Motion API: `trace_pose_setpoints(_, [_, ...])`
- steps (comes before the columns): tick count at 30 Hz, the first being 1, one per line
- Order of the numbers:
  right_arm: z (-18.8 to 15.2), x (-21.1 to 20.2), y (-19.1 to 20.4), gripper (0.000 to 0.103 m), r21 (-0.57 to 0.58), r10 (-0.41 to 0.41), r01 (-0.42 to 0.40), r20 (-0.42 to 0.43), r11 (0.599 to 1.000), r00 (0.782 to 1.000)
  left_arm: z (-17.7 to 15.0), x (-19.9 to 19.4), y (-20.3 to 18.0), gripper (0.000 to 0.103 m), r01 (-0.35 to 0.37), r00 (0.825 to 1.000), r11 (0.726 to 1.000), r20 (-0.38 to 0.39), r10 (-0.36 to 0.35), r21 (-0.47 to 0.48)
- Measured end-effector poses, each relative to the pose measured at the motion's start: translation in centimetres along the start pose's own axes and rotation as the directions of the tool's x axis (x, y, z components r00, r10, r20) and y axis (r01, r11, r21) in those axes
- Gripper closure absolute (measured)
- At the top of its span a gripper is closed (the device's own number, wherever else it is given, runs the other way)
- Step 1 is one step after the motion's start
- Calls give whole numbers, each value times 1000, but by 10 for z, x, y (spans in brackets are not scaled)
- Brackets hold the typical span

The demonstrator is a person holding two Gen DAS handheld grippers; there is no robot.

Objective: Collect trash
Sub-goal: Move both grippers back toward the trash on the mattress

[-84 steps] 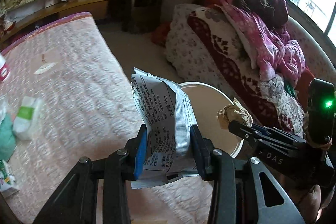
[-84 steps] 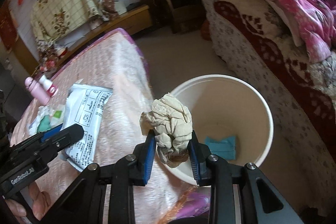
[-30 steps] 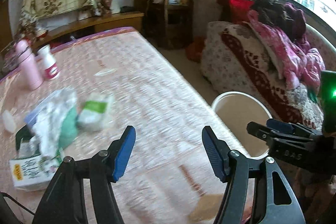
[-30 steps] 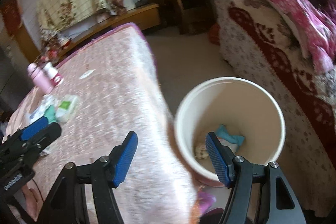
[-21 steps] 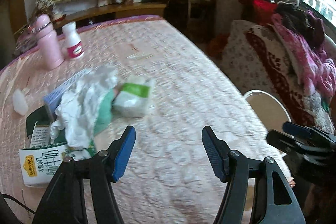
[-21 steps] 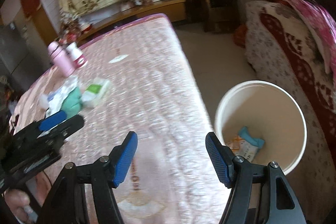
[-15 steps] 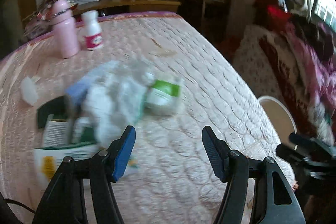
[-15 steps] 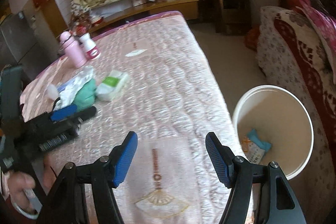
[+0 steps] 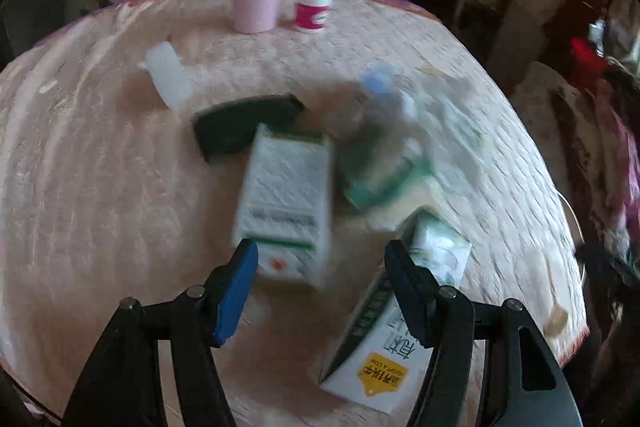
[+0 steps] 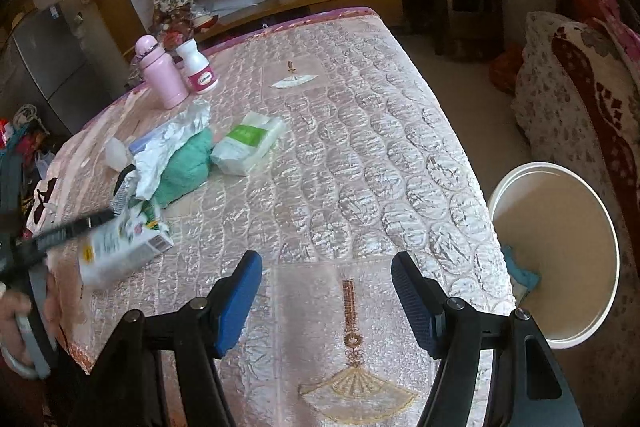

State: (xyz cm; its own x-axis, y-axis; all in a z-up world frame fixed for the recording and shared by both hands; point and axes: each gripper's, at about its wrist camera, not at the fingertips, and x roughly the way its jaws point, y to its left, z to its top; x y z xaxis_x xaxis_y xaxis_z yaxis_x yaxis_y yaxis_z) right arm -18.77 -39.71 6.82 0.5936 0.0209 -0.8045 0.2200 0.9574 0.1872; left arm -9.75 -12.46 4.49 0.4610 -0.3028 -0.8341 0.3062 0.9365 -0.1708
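My left gripper [image 9: 320, 259] is open and empty, low over a pile of trash on the pink quilted table [image 10: 360, 155]. Just ahead of its fingers lies a white carton [image 9: 288, 203]; a second carton [image 9: 384, 355] with a yellow label lies by its right finger. The view is blurred. My right gripper [image 10: 326, 279] is open and empty above the table's near end. The right wrist view shows the pile: a carton [image 10: 120, 247], a green cloth [image 10: 184, 167], crumpled foil [image 10: 168, 143] and a tissue pack [image 10: 248, 143]. The white trash bucket [image 10: 560, 339] stands on the floor at right.
A pink flask [image 10: 160, 75] and a white bottle [image 10: 198, 67] stand at the table's far side. A small clear bottle [image 9: 168, 79] and a black object [image 9: 240, 127] lie near the pile. A covered sofa [image 10: 580, 75] is beyond the bucket.
Both grippers dropped their trash in the bucket and opened. Both then swung left from the bucket to the table. The left gripper has closed in on the cartons.
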Motion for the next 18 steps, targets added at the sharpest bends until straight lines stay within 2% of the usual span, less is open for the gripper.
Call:
trace_pose_setpoints(2, [1,1,0,32,4,-6,6,-2,1000,1000,-12,-3,-17,36,45,999,998,-9,-44,36])
trace_pose_setpoints(4, [2,2,1,32,13,-2,2,-6,1000,1000,-20,-4,-27,36,143,989,990,-38,-142,20])
trace_pose_setpoints(7, [2,3,8,32,7,17,-17,-22,1000,1000,-26,-7,-33,36,168,985,986,-40,-168,5])
trace_pose_setpoints(13, [-6,0,27,32,-43,41,-43,-33,998,999,-37,-28,-13,36,115,993,993,-28,-114,16])
trace_pose_setpoints(18, [-10,4,30,32,-45,50,-53,-49,998,998,-51,-32,6,36,-7,999,998,-35,9,63])
